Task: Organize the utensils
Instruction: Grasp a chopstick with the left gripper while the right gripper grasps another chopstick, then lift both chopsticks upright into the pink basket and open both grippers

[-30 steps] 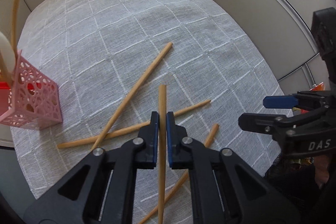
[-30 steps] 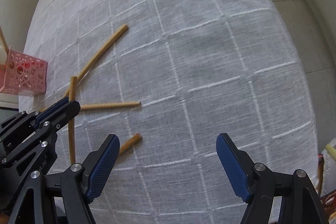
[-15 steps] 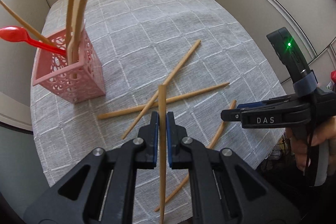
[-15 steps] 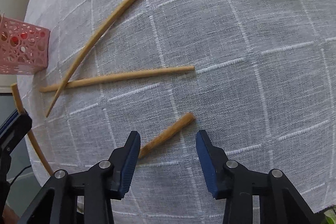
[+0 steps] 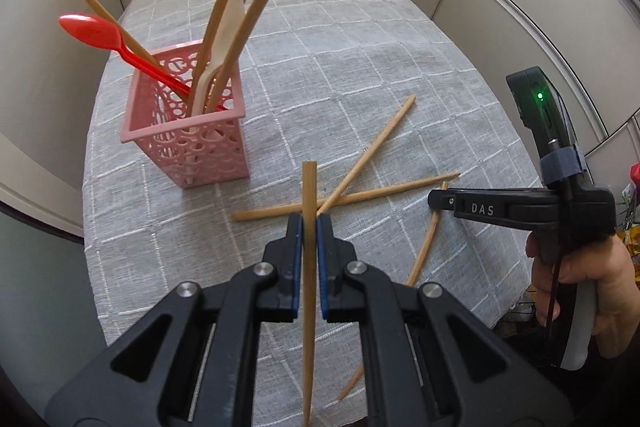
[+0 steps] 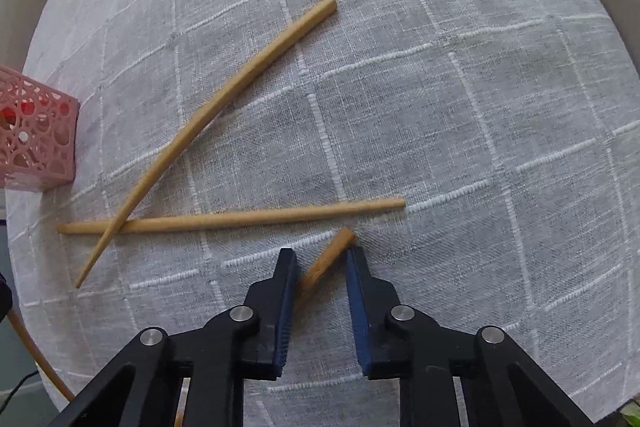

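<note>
My left gripper [image 5: 309, 227] is shut on a wooden chopstick [image 5: 309, 187], held upright above the table in front of the pink lattice basket [image 5: 188, 143]. The basket holds several chopsticks, a red spoon [image 5: 92, 33] and a white utensil [image 5: 228, 27]. My right gripper [image 6: 322, 259] points down at the cloth. Its jaws are closing around the end of a chopstick [image 6: 336, 245] that lies slantwise between the pads on the table. Two more chopsticks [image 6: 248, 71] [image 6: 260, 217] lie crossed just beyond it.
A grey checked tablecloth [image 6: 480, 107] covers the round table, with pale wall panels close behind. The basket [image 6: 36, 143] stands at the table's left edge in the right wrist view. A person's hand [image 5: 580, 279] grips the right tool at the table's right edge.
The left gripper carried its chopstick toward the basket, which now stands closer and larger. The right gripper dropped toward the cloth and its jaws narrowed around the nearest chopstick's end.
</note>
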Tool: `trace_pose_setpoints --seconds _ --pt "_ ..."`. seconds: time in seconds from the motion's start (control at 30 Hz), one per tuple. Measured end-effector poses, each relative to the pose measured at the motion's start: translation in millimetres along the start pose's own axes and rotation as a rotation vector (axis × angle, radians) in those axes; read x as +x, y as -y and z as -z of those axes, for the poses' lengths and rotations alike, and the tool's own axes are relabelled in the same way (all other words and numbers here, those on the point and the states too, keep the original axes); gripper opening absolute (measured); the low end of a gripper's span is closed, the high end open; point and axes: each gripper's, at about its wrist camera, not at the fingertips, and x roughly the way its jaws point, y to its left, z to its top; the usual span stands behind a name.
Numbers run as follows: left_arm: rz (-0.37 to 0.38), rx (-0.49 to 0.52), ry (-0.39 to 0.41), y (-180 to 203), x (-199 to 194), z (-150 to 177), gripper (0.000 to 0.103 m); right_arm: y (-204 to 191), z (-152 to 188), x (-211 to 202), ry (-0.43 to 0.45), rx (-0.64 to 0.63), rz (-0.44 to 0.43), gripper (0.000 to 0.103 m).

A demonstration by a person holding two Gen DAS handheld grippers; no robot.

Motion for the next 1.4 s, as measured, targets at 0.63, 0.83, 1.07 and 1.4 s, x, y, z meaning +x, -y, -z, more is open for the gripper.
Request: trace_pose_setpoints --seconds 0.63,0.83,1.07,1.4 --pt "-0.034 -0.086 0.162 -19 -42 -10 0.008 -9 -17 -59 0.201 -0.052 -0.221 0.008" --pt "-0.048 -0.095 0.273 -21 -75 -11 0.008 -16 4 -112 0.355 -0.128 -0.253 0.008" --pt "-0.06 -0.107 0.397 -23 -109 -12 0.008 -30 27 -170 0.579 -0.231 -0.243 0.008" --pt "-0.088 -0.139 0.641 -31 -161 -12 0.008 -46 40 -222 0.777 -0.301 -0.282 0.008"
